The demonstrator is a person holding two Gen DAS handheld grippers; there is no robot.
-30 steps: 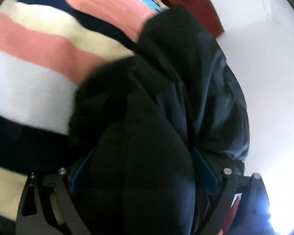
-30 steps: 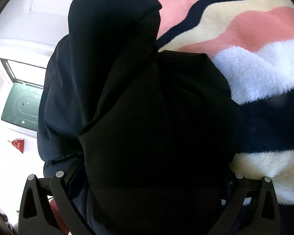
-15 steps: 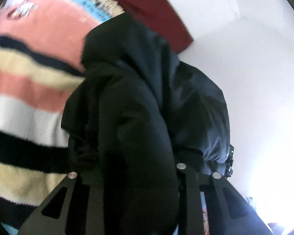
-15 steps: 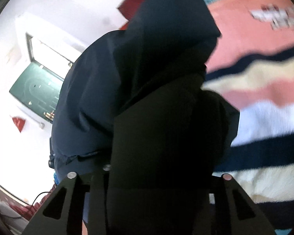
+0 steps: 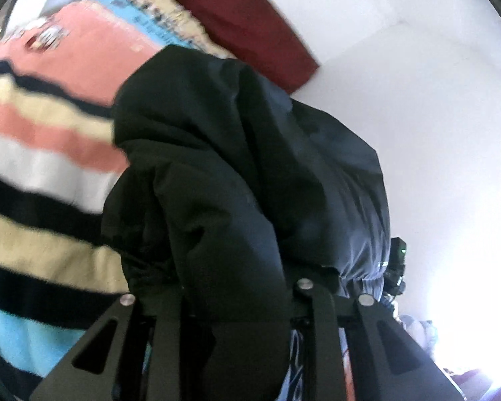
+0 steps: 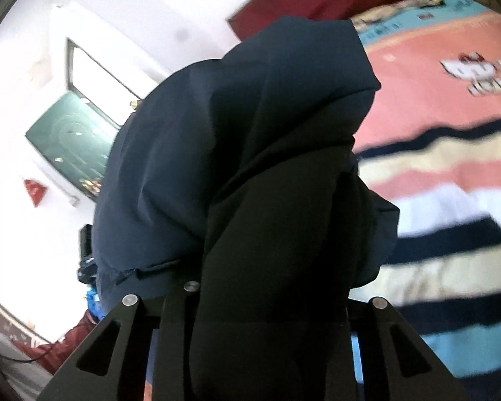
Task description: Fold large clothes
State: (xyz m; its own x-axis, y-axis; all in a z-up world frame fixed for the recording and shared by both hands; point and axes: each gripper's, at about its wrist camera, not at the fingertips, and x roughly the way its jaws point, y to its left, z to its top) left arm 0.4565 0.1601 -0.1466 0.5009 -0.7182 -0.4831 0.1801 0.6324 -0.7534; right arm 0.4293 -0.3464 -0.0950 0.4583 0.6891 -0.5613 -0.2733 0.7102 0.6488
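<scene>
Lifted higher off the striped blanket (image 5: 50,153) toward the white wall (image 5: 434,117), both tools stay clamped on the dark jacket (image 5: 250,167).

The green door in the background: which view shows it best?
Right wrist view: the green door shows at left, beyond the dark jacket that the right tool holds. Left wrist view shows none of it, only jacket, striped blanket, wall.

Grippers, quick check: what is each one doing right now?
Left gripper: closed on a bunch of the dark jacket.
Right gripper: closed on the same dark jacket, fabric bulging from between its fingers.
</scene>
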